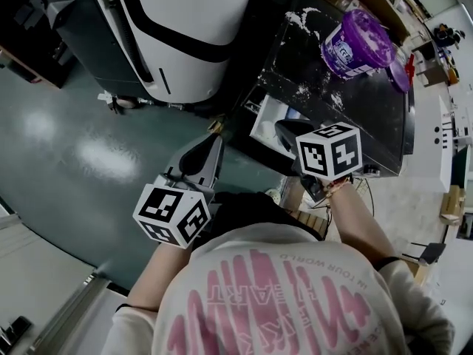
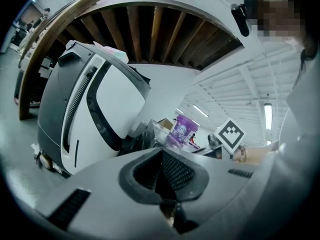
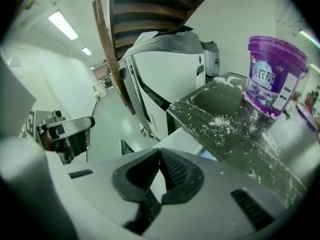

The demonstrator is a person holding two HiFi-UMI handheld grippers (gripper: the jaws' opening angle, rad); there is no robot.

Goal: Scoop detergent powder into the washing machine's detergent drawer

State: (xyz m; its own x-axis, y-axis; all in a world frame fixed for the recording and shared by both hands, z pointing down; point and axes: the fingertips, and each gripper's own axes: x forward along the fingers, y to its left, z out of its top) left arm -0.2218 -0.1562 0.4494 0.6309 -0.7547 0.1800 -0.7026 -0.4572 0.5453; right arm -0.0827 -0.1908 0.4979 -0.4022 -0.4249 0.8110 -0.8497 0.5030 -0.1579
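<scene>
My left gripper [image 1: 213, 133] [image 2: 162, 156] hangs over the floor with its jaws pressed together on nothing. My right gripper [image 1: 284, 133] [image 3: 160, 154], also closed and empty, sits at the near edge of the dark, powder-dusted counter [image 1: 332, 102] [image 3: 220, 104], just above what I take to be the open white drawer [image 1: 267, 120] [image 3: 187, 139]. The purple detergent tub [image 1: 360, 43] [image 2: 182, 130] [image 3: 275, 76] stands upright at the counter's far end, ahead and to the right of that gripper. The right hand is clearly nearer, so I judge the reach falls to it.
</scene>
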